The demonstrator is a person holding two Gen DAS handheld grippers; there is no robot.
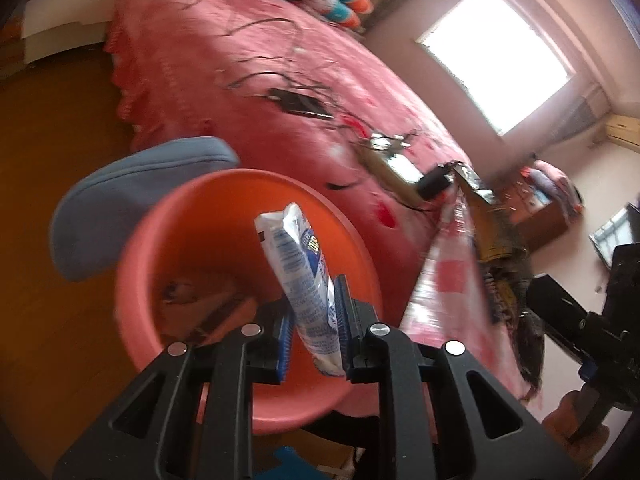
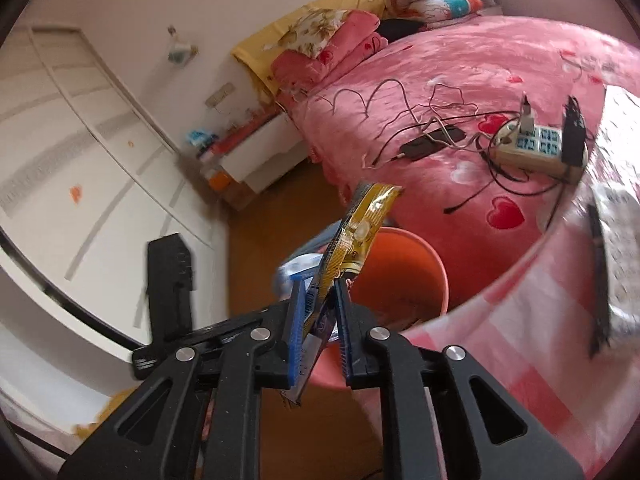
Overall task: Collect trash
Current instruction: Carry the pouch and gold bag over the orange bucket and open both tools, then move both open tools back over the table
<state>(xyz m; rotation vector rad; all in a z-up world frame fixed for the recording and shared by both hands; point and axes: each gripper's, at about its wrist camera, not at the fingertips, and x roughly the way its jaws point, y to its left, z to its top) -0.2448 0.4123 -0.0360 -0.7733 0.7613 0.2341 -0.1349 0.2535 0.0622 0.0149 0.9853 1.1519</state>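
A crumpled white and blue wrapper [image 1: 294, 248] stands upright between the blue pads of my left gripper [image 1: 314, 300], which is shut on its lower part. It hangs over the mouth of an orange-red bucket [image 1: 160, 216] on the floor beside the bed. In the right wrist view, a flat yellow wrapper [image 2: 360, 232] stands between the pads of my right gripper [image 2: 319, 292] and leans on the left pad. A small gap shows at the right pad. The same bucket [image 2: 424, 256] sits just beyond and below it. Some scraps lie at the bucket's bottom.
The bed with a pink cover [image 2: 440, 60] runs along the right and holds a power strip [image 2: 528, 148], cables and a black phone [image 2: 432, 142]. A blue slipper-like thing [image 1: 120, 208] lies behind the bucket on the wooden floor [image 1: 48, 160]. A white wardrobe [image 2: 80, 140] stands at the left.
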